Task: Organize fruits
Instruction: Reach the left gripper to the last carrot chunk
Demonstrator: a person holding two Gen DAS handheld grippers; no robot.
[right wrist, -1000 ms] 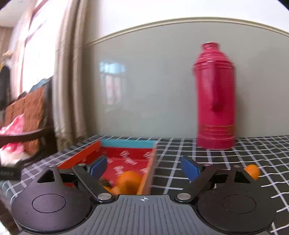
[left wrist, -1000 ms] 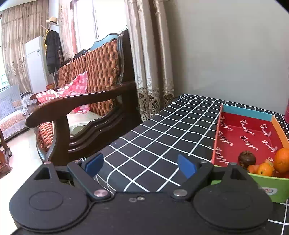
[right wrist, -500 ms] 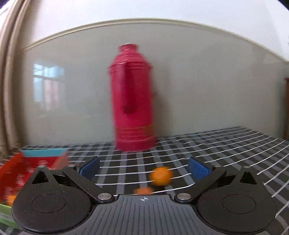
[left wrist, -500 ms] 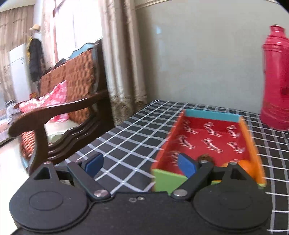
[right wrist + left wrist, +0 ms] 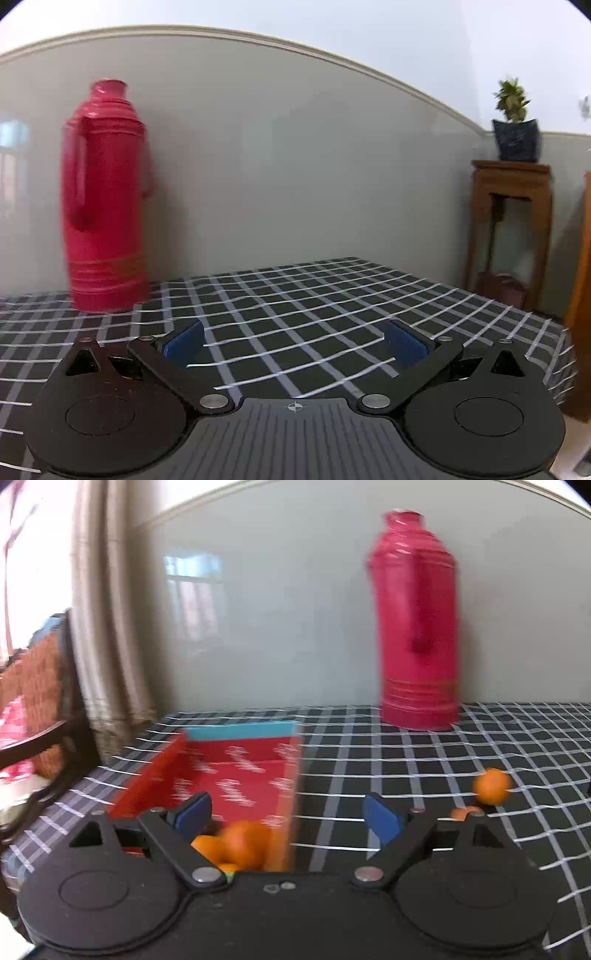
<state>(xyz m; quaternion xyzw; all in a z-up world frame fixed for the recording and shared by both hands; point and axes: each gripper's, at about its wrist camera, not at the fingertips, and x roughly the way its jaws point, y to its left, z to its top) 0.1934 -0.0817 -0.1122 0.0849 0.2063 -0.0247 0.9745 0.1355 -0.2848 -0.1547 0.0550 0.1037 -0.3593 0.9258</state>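
Observation:
In the left wrist view a red cardboard box (image 5: pixel 229 771) with a blue far wall lies on the black checked tablecloth (image 5: pixel 369 760). Several oranges (image 5: pixel 243 843) sit at its near end. My left gripper (image 5: pixel 286 818) hangs open over the box's right wall, nothing between its blue pads. A loose orange (image 5: pixel 491 785) lies on the cloth to the right, with a smaller orange piece (image 5: pixel 461 813) just in front of it. My right gripper (image 5: pixel 293 343) stands wide open over bare cloth (image 5: pixel 295 295), holding nothing. No fruit shows in the right wrist view.
A tall red thermos (image 5: pixel 417 627) stands at the back of the table by the grey wall; it appears as the thermos (image 5: pixel 105 199) at left in the right wrist view. A wooden chair (image 5: pixel 37 701) and curtain are at left. A wooden stand with a potted plant (image 5: pixel 515 122) is beyond the table's right edge.
Both views have swung to the right. The left view went from the sofa to the box, thermos and loose orange. The right view lost the box and the orange; its jaws widened slightly.

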